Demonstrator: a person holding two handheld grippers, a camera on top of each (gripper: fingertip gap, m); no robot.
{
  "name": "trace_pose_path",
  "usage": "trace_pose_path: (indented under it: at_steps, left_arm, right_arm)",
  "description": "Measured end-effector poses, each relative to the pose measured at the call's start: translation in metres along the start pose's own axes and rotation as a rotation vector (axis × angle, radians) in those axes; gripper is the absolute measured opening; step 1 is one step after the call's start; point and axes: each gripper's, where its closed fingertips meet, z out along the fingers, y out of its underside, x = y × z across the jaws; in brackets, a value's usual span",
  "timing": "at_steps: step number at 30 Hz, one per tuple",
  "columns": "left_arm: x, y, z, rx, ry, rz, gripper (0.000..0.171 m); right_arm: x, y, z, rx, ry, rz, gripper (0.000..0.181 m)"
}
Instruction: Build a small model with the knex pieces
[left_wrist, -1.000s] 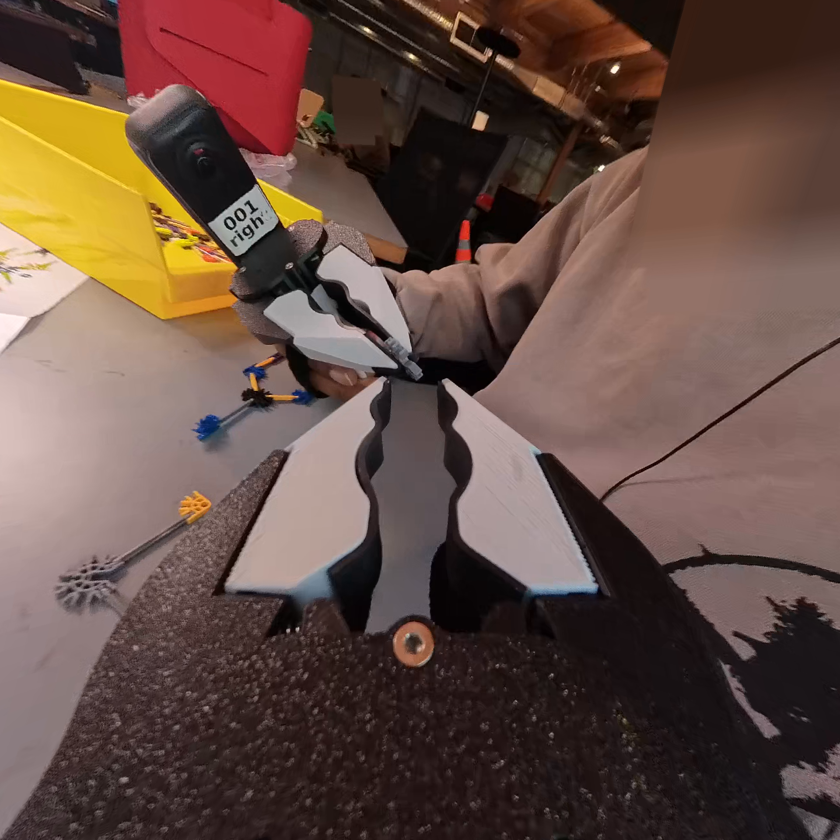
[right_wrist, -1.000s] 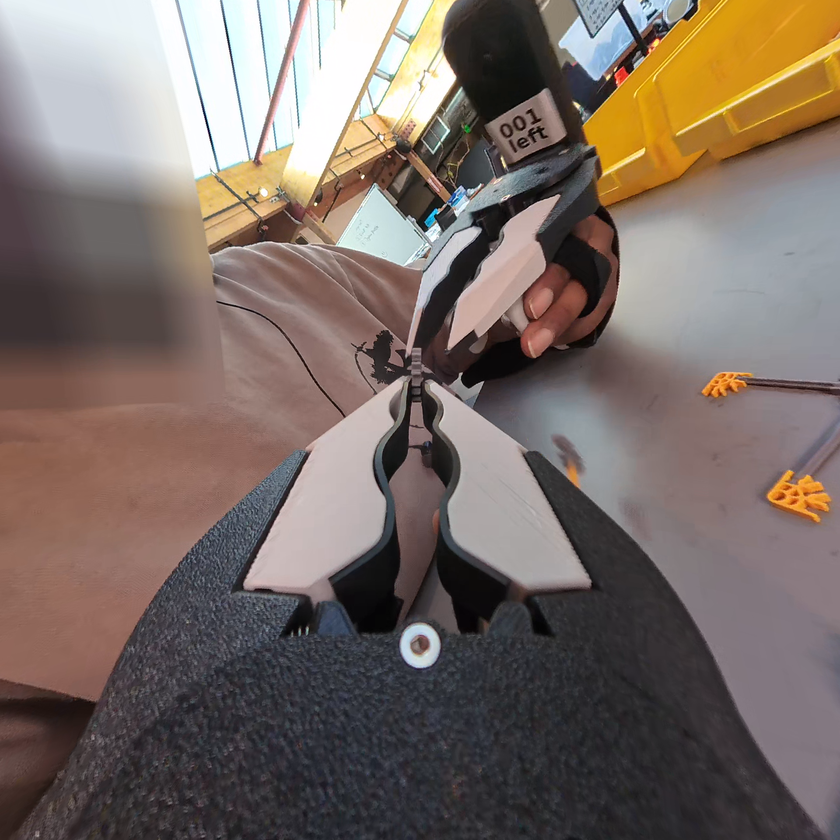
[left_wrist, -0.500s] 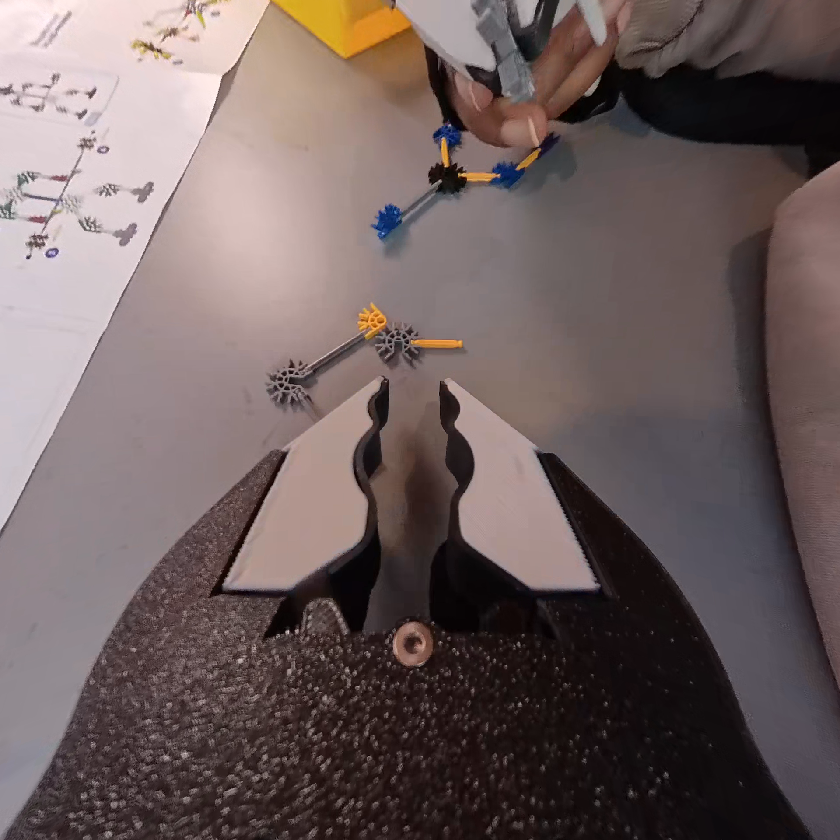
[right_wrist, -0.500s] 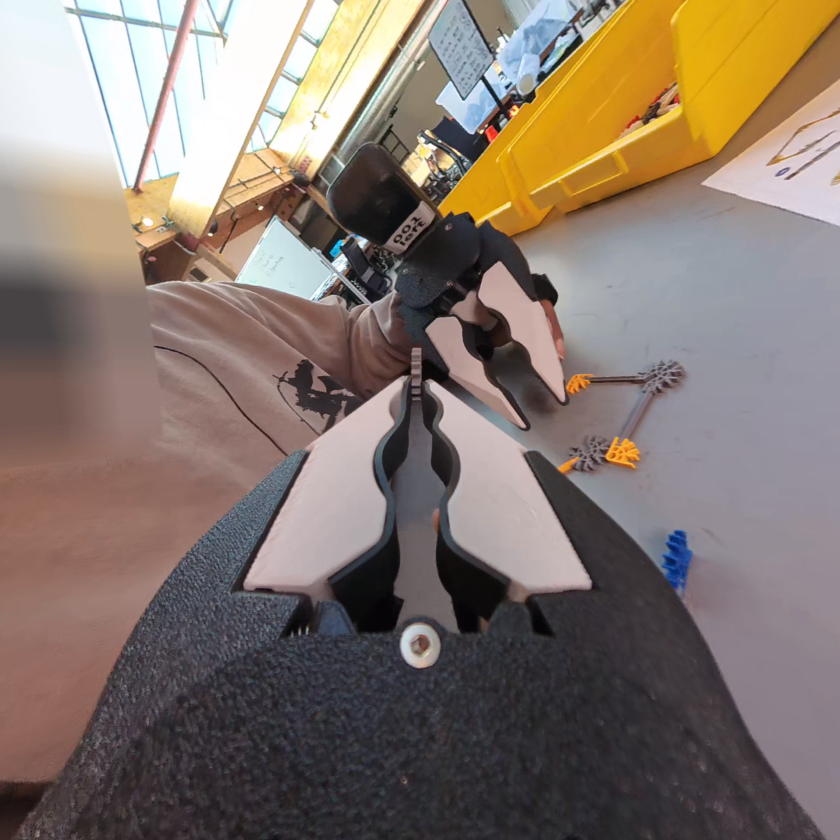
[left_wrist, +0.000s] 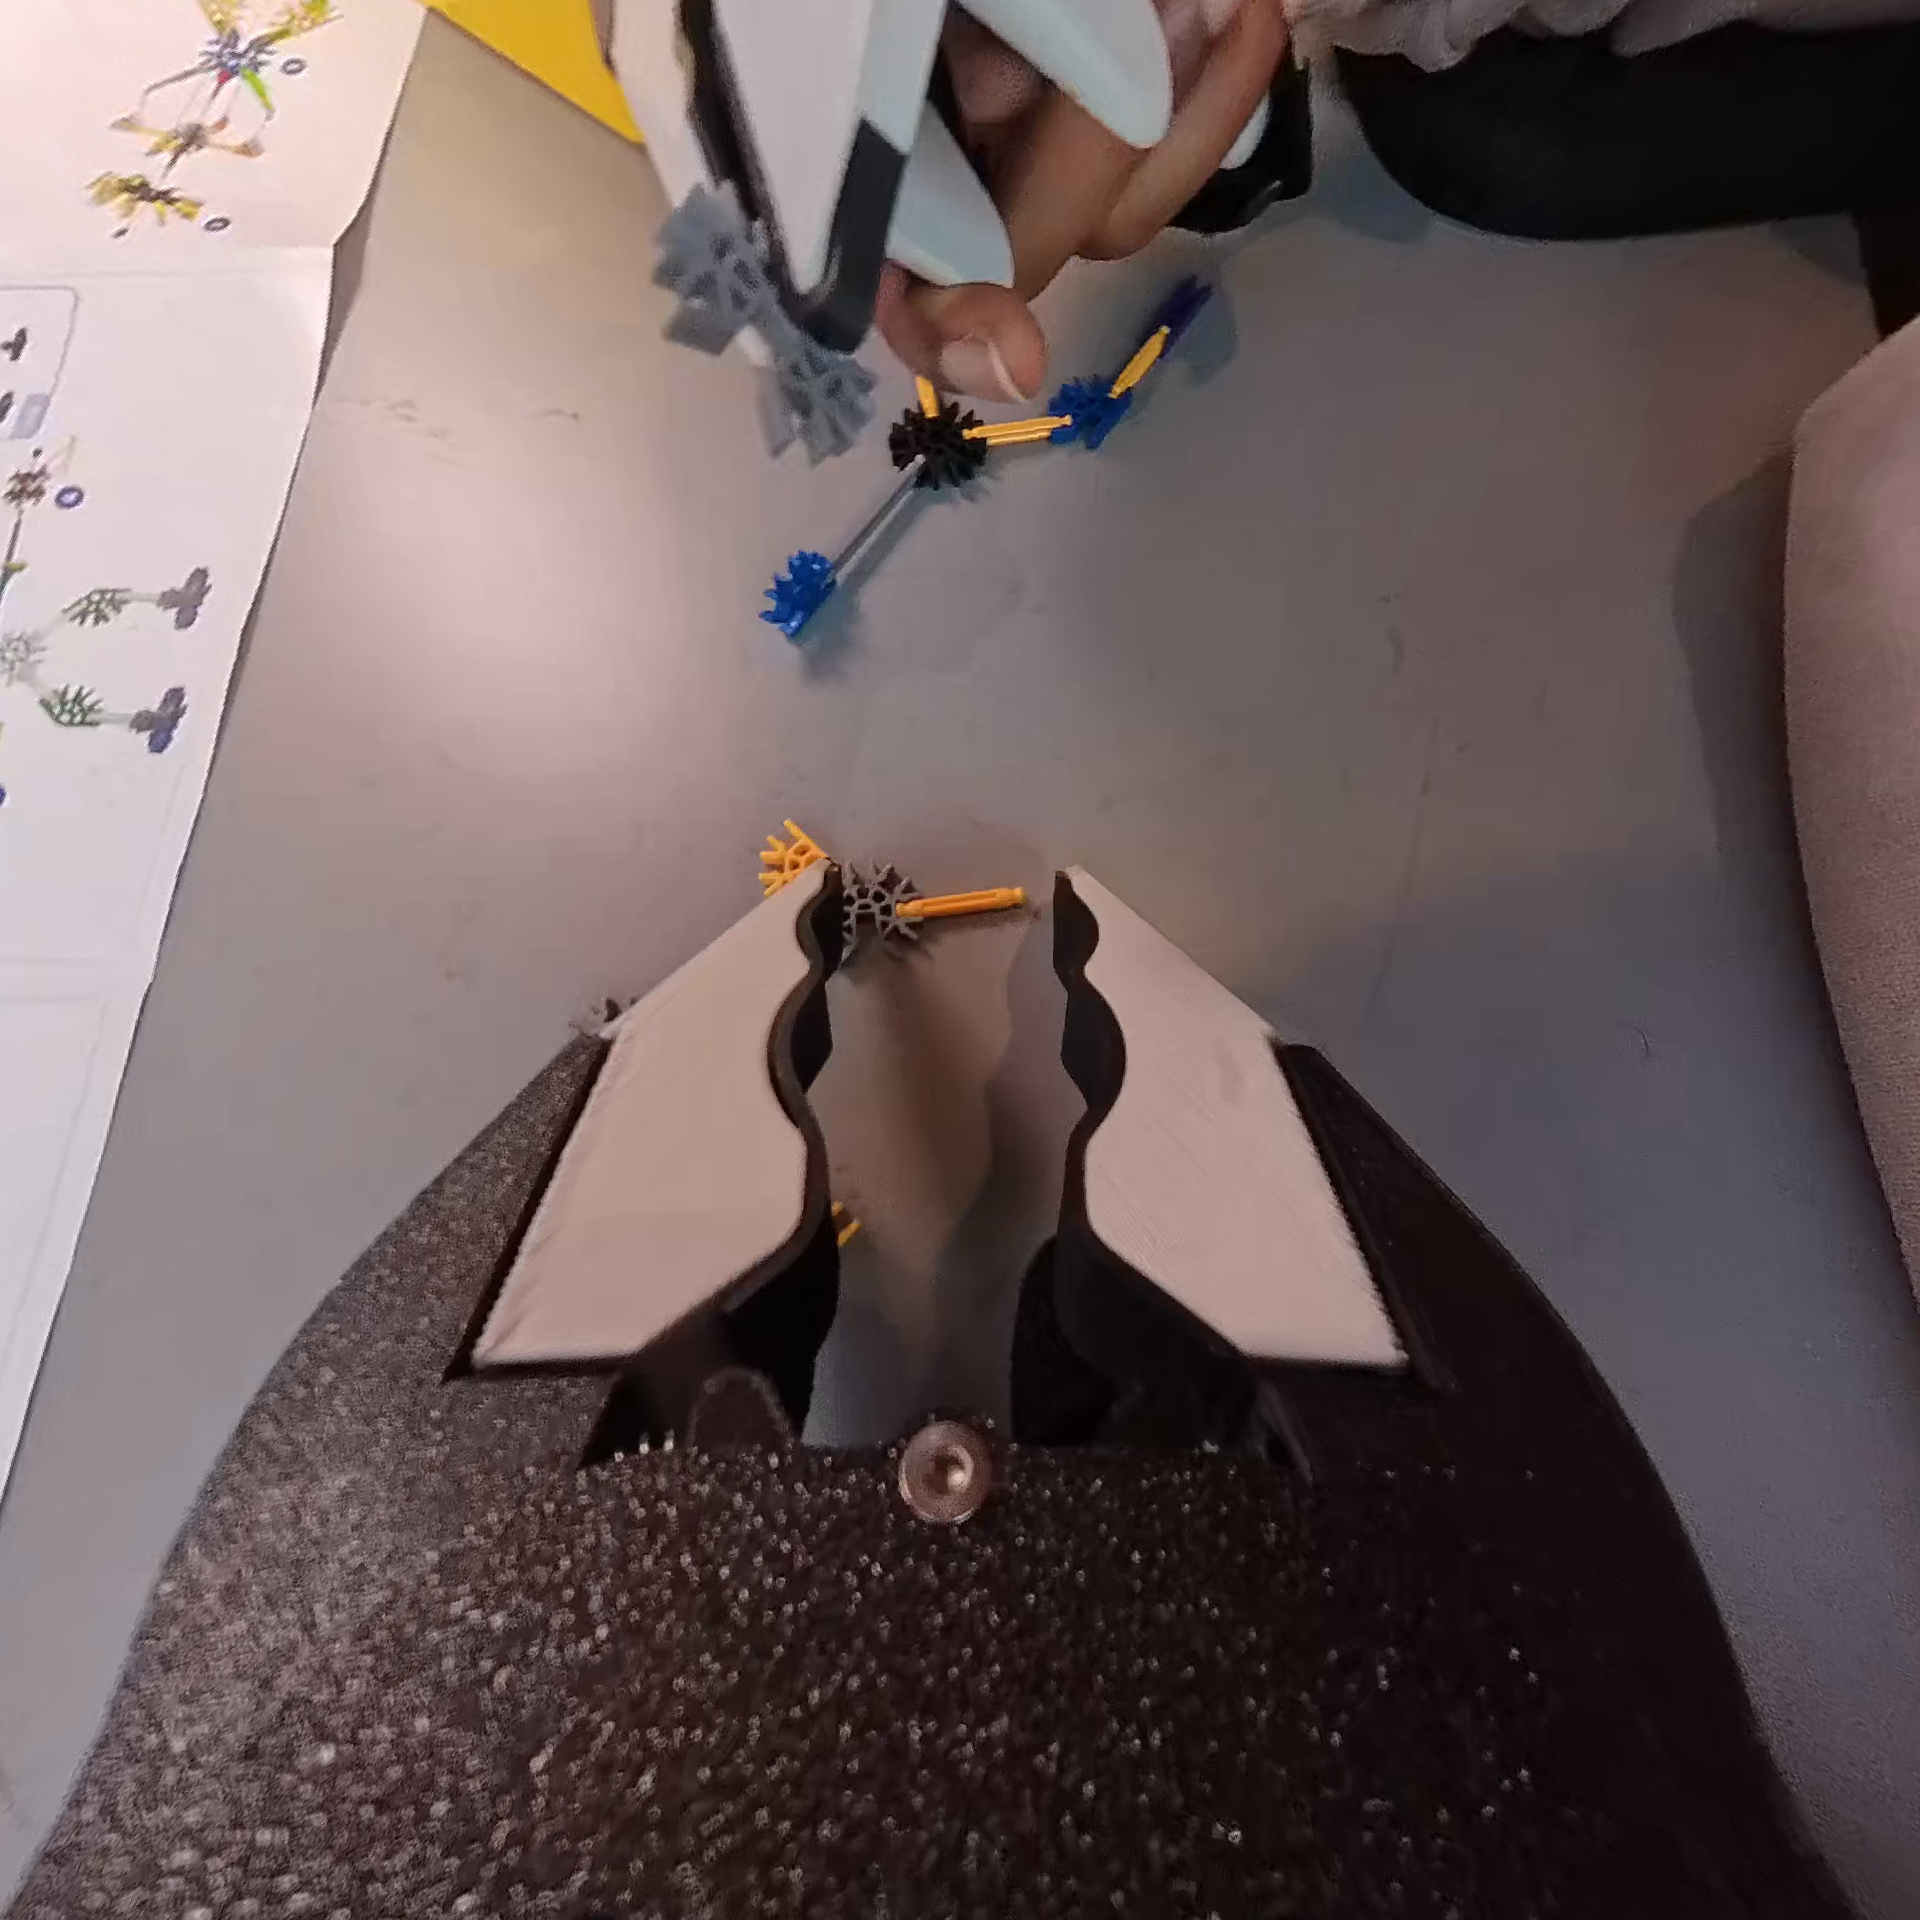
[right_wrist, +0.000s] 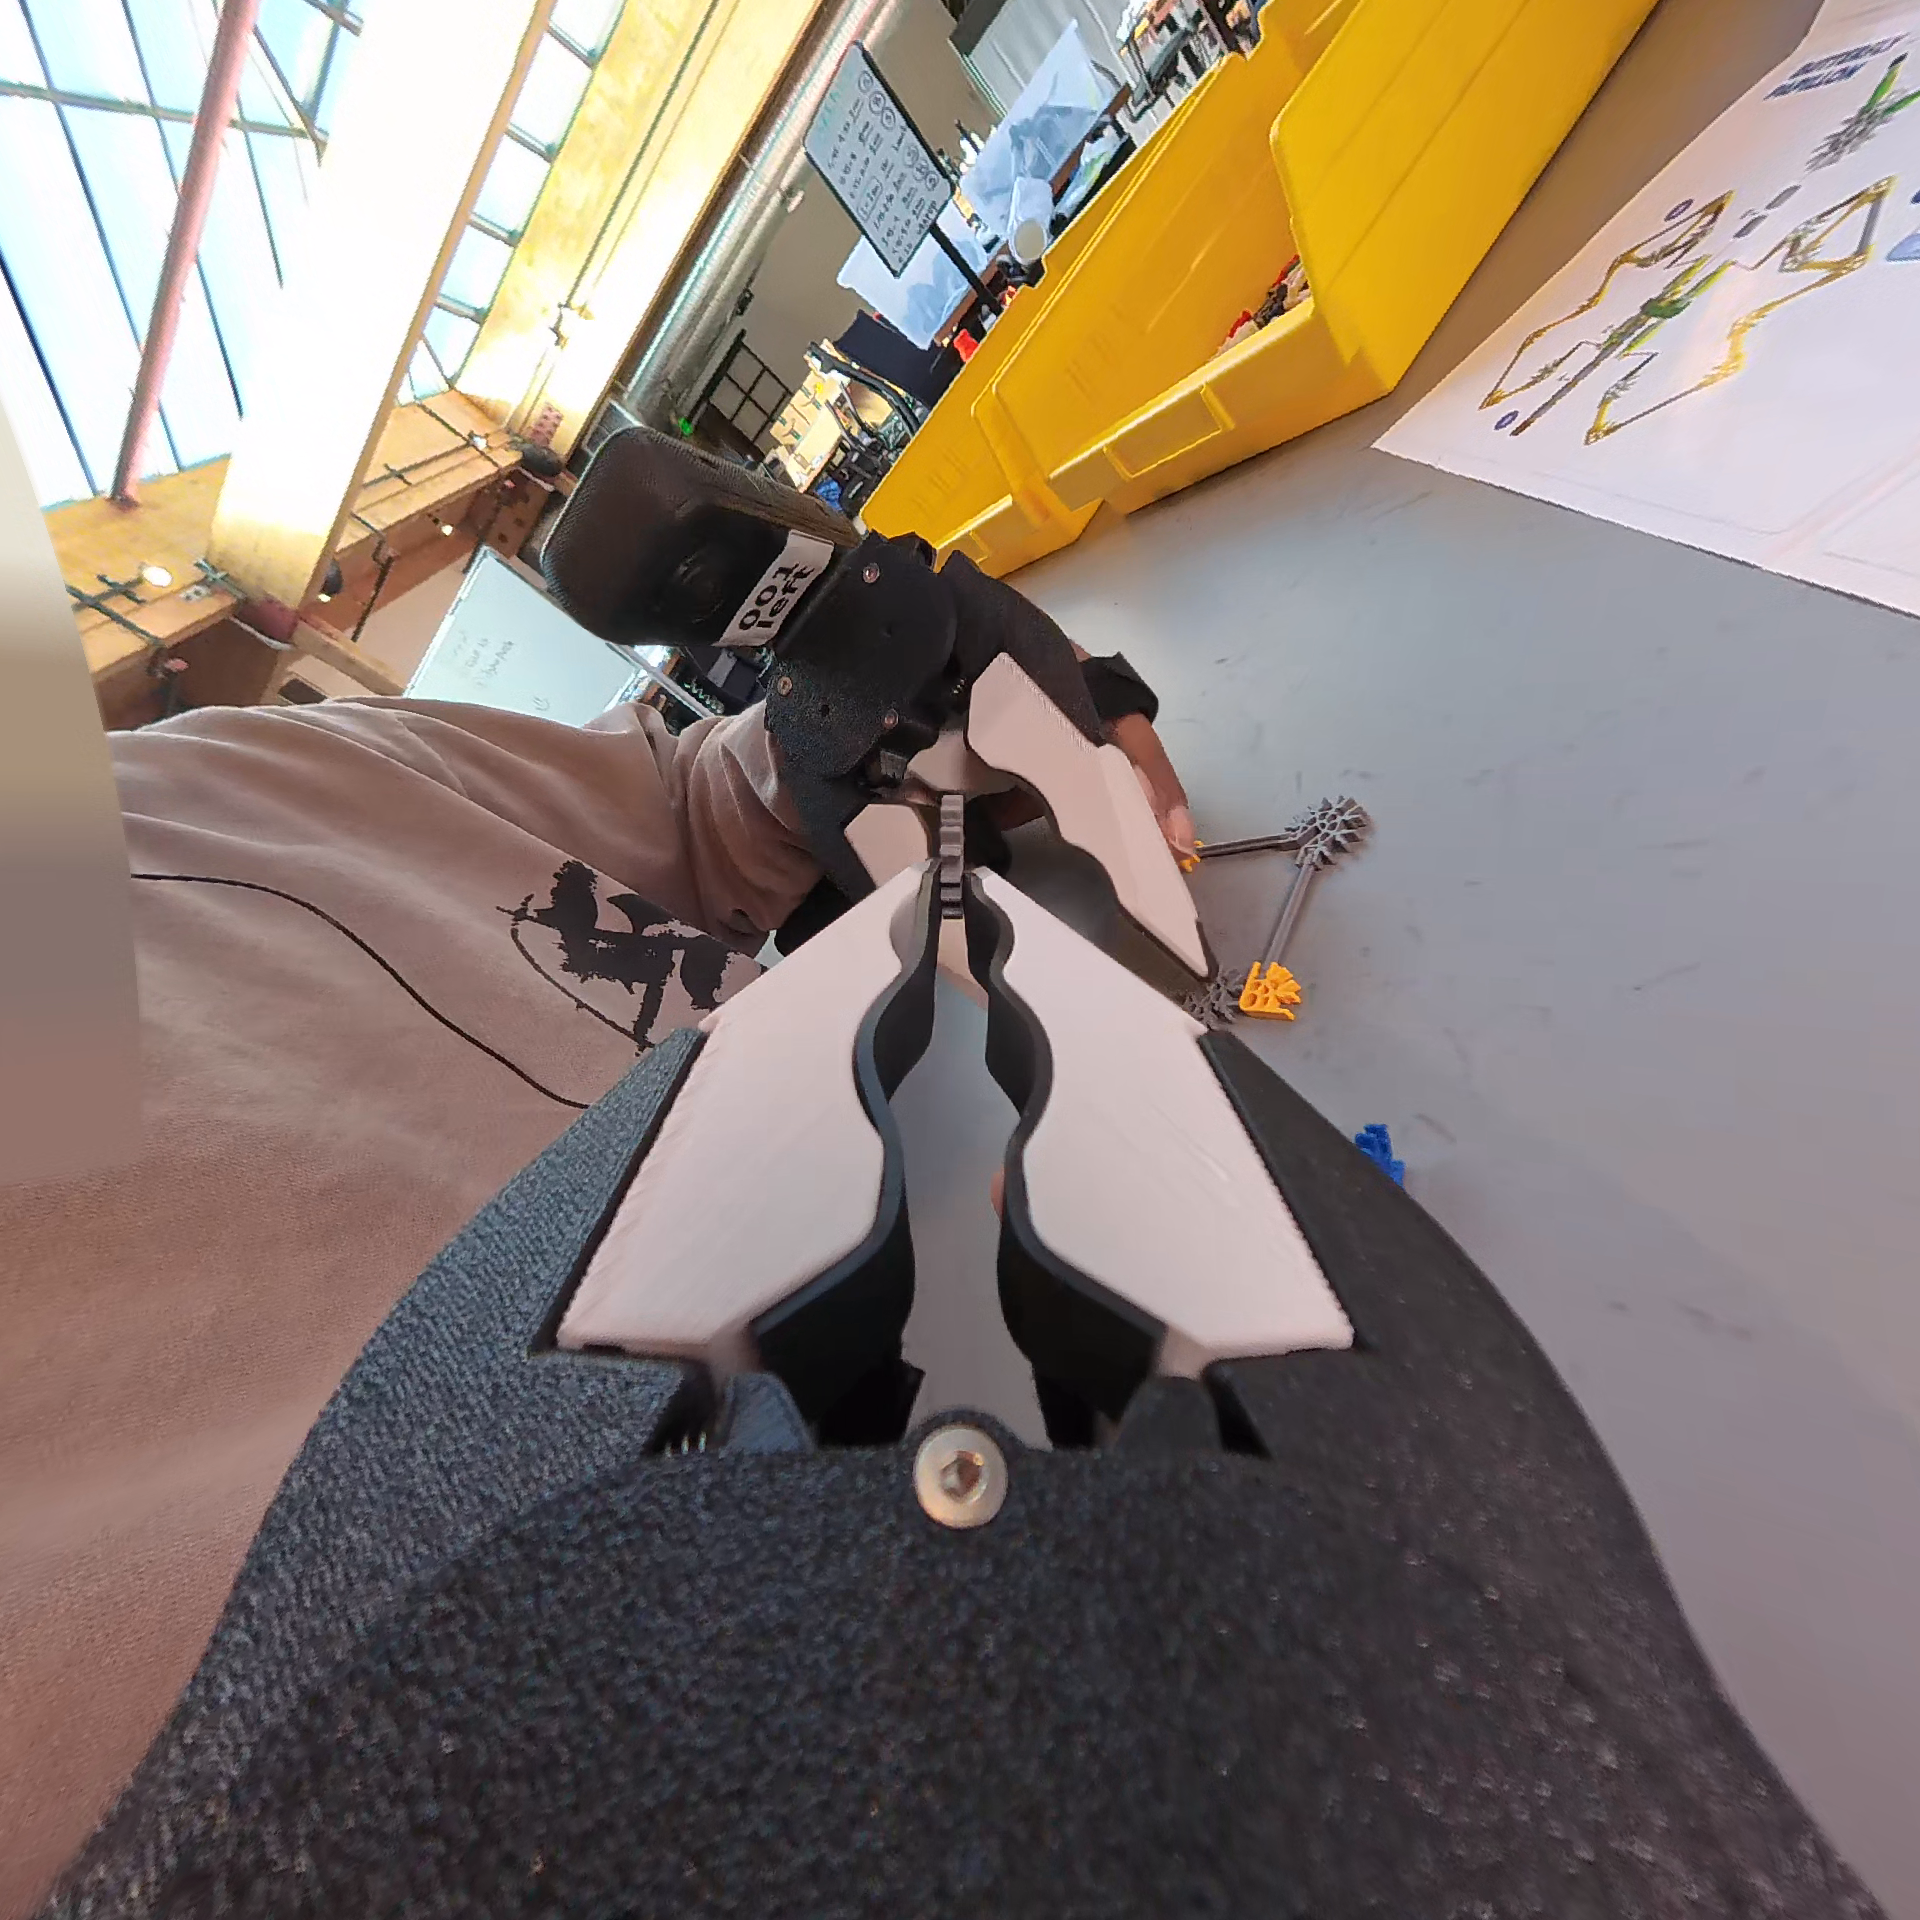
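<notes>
The left wrist view looks steeply down, close over the grey table, toward its edge with the instruction sheet. The right wrist view looks low across the table toward the yellow bins. Both views share the grey-and-orange rod pieces.

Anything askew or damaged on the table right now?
Nothing stands out. Small plastic rod-and-connector assemblies lie intact on the grey table; the open left hand-held gripper hovers over the grey snowflake connector with a short yellow rod.
</notes>
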Motion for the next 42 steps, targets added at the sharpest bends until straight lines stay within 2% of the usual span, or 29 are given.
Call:
trace_pose_path:
  at_steps: [4,10,13,15,20,22,24,29,34,38,42]
  left_arm:
    - [0.003,0.003,0.008,-0.037,0.048,0.088,0.044]
    - [0.001,0.019,-0.013,-0.15,0.045,-0.014,0.044]
    - [0.029,0.026,-0.03,-0.172,0.205,-0.095,0.042]
    - [0.042,0.025,-0.039,-0.136,0.288,-0.095,0.038]
    - [-0.005,0.013,-0.025,-0.046,0.082,-0.141,0.039]
    - [-0.009,0.018,-0.016,-0.08,0.057,-0.104,0.04]
    - [-0.007,0.021,-0.012,-0.105,0.053,-0.065,0.039]
    - [0.022,0.028,-0.022,-0.156,0.155,-0.044,0.036]
    - [0.014,0.017,-0.026,-0.061,0.089,-0.033,0.034]
    - [-0.003,0.018,-0.019,-0.065,-0.021,0.018,0.034]
    - [0.002,0.018,-0.012,-0.076,-0.023,0.1,0.032]
  right_arm:
    - [0.001,0.0,0.0,0.001,0.0,0.006,0.002]
    - [-0.001,0.0,-0.005,0.008,0.007,-0.006,0.002]
    - [0.0,0.0,-0.005,0.006,0.001,0.002,0.002]
    - [0.001,0.001,-0.004,0.0,-0.001,0.008,0.002]
    - [0.002,0.004,0.0,-0.013,-0.002,0.01,0.002]
    - [0.001,0.005,0.0,-0.017,0.001,0.004,0.002]
    - [0.0,0.006,-0.001,-0.016,0.006,-0.003,0.002]
    - [-0.001,0.003,-0.004,-0.008,0.002,-0.004,0.002]
    - [0.0,0.006,-0.001,-0.021,0.002,-0.001,0.002]
    - [0.0,0.007,-0.002,-0.022,0.009,-0.006,0.002]
    - [0.0,0.007,-0.002,-0.022,0.005,-0.005,0.002]
